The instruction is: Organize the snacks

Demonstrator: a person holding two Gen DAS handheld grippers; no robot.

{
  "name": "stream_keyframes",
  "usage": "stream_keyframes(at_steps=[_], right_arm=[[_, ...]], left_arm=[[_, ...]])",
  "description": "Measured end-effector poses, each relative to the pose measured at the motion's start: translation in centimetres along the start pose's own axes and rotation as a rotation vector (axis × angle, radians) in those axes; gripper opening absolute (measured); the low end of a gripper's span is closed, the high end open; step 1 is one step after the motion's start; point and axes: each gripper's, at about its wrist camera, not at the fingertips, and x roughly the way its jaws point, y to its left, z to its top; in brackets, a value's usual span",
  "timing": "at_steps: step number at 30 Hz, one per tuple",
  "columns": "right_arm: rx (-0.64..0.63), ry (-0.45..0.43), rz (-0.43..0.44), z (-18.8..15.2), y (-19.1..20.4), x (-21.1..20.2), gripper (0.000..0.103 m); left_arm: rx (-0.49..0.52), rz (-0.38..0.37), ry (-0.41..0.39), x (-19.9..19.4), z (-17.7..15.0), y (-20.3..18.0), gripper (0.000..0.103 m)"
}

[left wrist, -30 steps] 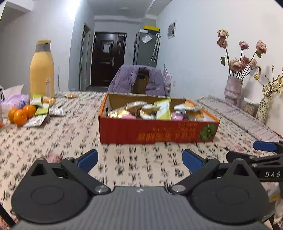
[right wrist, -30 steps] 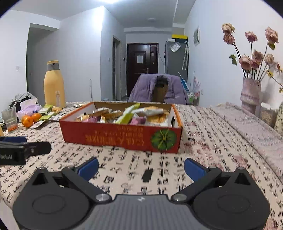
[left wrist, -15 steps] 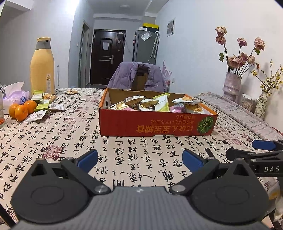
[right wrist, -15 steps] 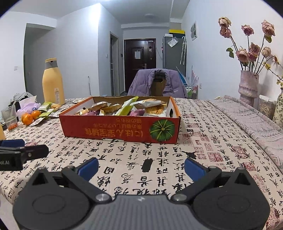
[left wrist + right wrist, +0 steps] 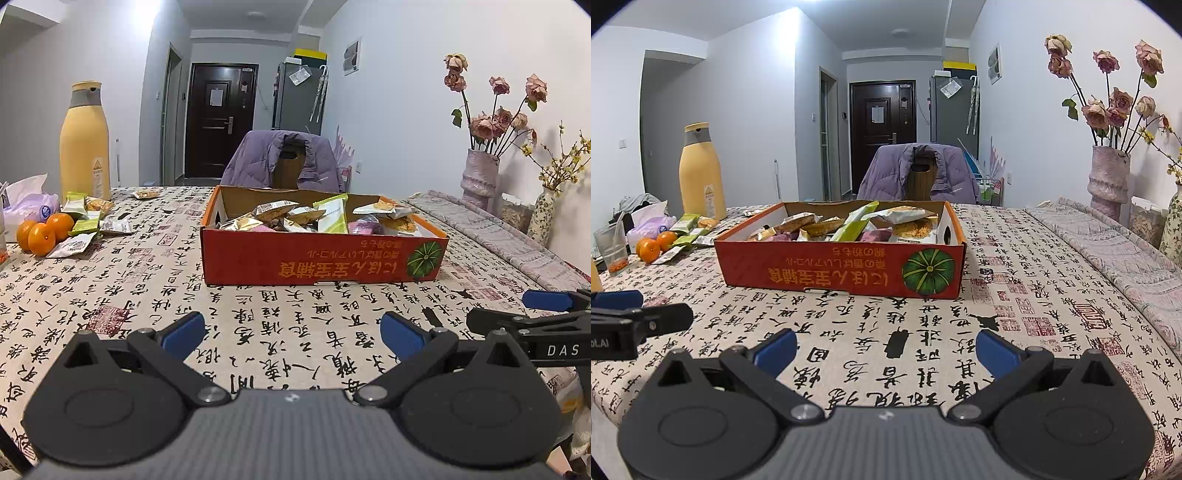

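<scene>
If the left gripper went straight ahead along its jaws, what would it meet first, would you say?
Most likely the near red wall of the snack box. The left gripper is open and empty, with only bare tablecloth before it, though depth is hard to judge.

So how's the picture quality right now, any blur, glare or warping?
Left wrist view: sharp, the red box crisp, dark fisheye corners, bright ceiling glare at top. Right wrist view: equally sharp, walls bow outward, vase leans at the edge, tablecloth evenly lit.
</scene>
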Motion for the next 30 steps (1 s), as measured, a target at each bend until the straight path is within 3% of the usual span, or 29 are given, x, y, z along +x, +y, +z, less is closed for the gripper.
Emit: stream_keyframes(at_steps=[30], right_arm=[[0.001, 0.001, 0.0, 0.01, 0.02, -0.01, 0.103]], left_arm=[[0.003, -0.003, -0.001, -0.12, -0.13, -0.17, 0.103]])
